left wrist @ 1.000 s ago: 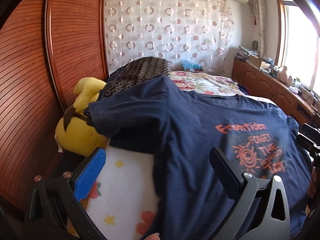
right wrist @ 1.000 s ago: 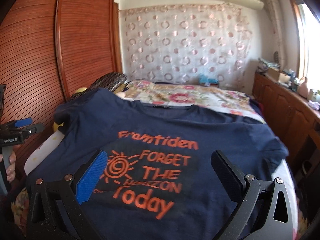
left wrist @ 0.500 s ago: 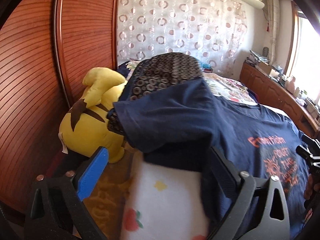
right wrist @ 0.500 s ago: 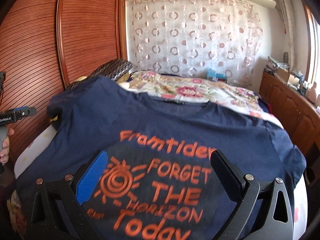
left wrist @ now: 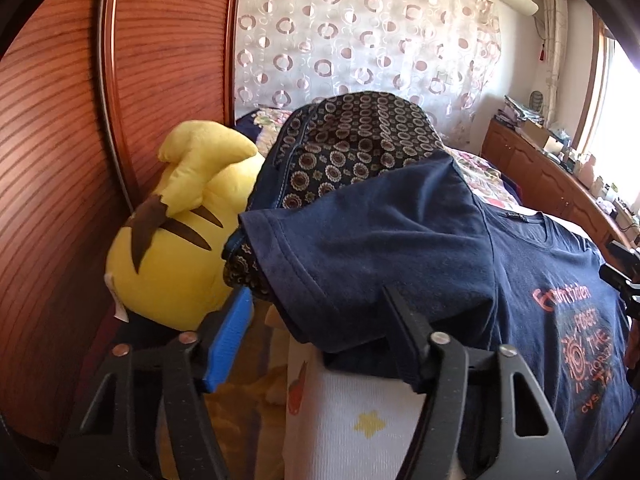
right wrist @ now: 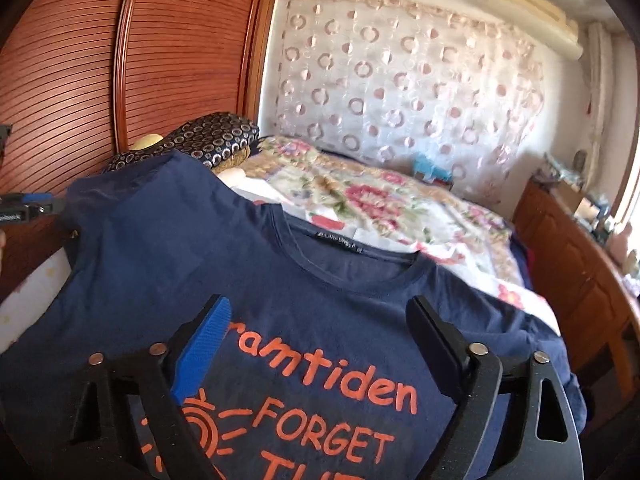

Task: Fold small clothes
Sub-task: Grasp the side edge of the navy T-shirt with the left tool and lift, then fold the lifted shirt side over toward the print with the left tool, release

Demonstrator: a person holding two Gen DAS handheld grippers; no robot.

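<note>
The T-shirt (right wrist: pixel 304 280) lies spread print-up on the near end of the bed (right wrist: pixel 400 208), collar to the far side, with no fold in it yet, so the folding looks barely begun. Its left sleeve (left wrist: pixel 360 248) is draped over a patterned cushion (left wrist: pixel 352 140) beside a yellow plush toy (left wrist: pixel 168 256). The left gripper (left wrist: pixel 320 328) sits at that sleeve's hem; its jaws have just been closing but are apart, with the hem between them and not visibly pinched. The right gripper (right wrist: pixel 316 340) hovers over the chest print, jaws likewise just narrowed yet apart, holding nothing. Left to do, as I judge it: bring both sleeves in, then fold the body.
</note>
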